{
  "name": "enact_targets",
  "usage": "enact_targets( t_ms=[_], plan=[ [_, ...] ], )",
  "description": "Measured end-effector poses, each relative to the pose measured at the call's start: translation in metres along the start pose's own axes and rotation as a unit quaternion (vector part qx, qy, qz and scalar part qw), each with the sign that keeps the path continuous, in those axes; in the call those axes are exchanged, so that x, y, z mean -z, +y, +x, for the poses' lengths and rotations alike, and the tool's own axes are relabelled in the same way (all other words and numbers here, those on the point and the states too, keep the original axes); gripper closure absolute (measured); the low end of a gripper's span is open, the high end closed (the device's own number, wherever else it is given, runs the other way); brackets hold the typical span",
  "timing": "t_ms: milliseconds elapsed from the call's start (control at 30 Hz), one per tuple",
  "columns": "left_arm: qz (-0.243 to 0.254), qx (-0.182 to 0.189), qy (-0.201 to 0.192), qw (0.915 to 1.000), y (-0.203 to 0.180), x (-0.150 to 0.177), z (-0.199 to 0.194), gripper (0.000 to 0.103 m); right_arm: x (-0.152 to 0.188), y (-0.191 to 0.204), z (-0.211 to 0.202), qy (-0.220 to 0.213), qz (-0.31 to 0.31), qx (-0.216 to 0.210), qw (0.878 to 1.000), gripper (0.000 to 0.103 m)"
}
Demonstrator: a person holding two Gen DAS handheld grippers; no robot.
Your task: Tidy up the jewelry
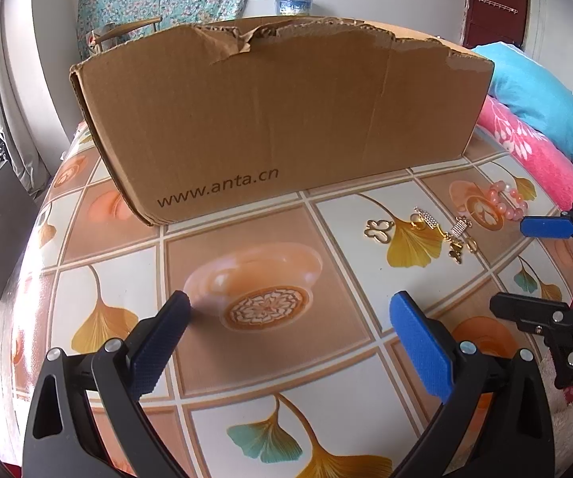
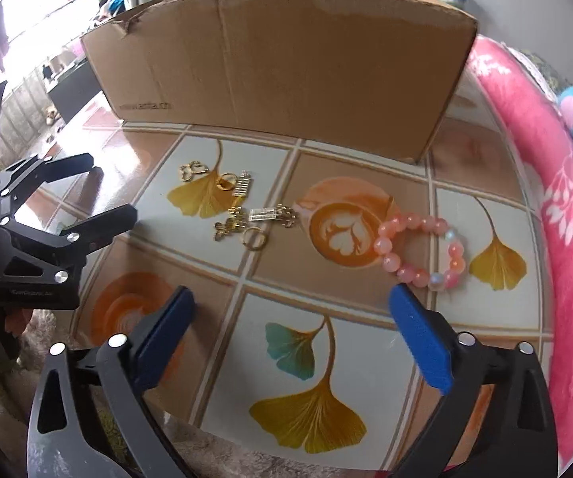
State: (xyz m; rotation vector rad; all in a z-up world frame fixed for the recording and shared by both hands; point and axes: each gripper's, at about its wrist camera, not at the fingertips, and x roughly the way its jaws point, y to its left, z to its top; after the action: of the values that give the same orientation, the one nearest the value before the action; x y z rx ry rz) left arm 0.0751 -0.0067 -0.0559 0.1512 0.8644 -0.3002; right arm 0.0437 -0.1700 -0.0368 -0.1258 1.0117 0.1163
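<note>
Two tools, the left tool (image 1: pixel 288 320) and right tool (image 2: pixel 290 314), are held wide and empty above the leaf-patterned table (image 2: pixel 286 358). Just beyond the right one lies a pink beaded bracelet (image 2: pixel 421 251), with what appear to be small gold trinkets (image 2: pixel 246 215) nearby, before a brown cardboard box (image 2: pixel 286 63).

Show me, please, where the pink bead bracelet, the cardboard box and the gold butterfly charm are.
pink bead bracelet (image 2: pixel 390 263): right wrist view, lower-left beads.
cardboard box (image 1: pixel 278 119): left wrist view, front wall.
gold butterfly charm (image 1: pixel 379 230): left wrist view, its middle.
</note>
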Motion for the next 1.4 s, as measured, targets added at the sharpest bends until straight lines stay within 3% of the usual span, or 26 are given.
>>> enact_targets(
  t_ms=[400,667,933,1067,1300,1400],
  plan=[
    [0.004,0.005,0.009,0.9999,0.003,-0.001,0.001,0.004,0.006,-0.005,0.002,-0.016,-0.008,-0.012,1.0,0.008],
    [0.01,0.014,0.008,0.9998,0.006,-0.001,-0.001,0.005,0.007,-0.016,-0.032,-0.096,0.022,-0.068,0.993,0.009],
    [0.035,0.011,-0.017,0.9992,-0.002,-0.004,-0.007,0.012,-0.007,-0.022,-0.027,-0.103,0.031,-0.085,0.991,0.045],
    [0.042,0.033,-0.027,0.9982,-0.007,-0.007,-0.01,0.024,-0.012,-0.02,-0.018,-0.091,0.037,-0.089,0.991,0.057],
    [0.098,0.091,-0.044,0.99,-0.032,-0.016,-0.01,0.047,-0.018,-0.018,-0.005,-0.066,0.042,-0.085,0.993,0.082],
    [0.12,0.105,-0.049,0.9861,-0.04,-0.021,-0.008,0.057,-0.017,-0.014,-0.002,-0.059,0.03,-0.073,0.995,0.087]
  ],
)
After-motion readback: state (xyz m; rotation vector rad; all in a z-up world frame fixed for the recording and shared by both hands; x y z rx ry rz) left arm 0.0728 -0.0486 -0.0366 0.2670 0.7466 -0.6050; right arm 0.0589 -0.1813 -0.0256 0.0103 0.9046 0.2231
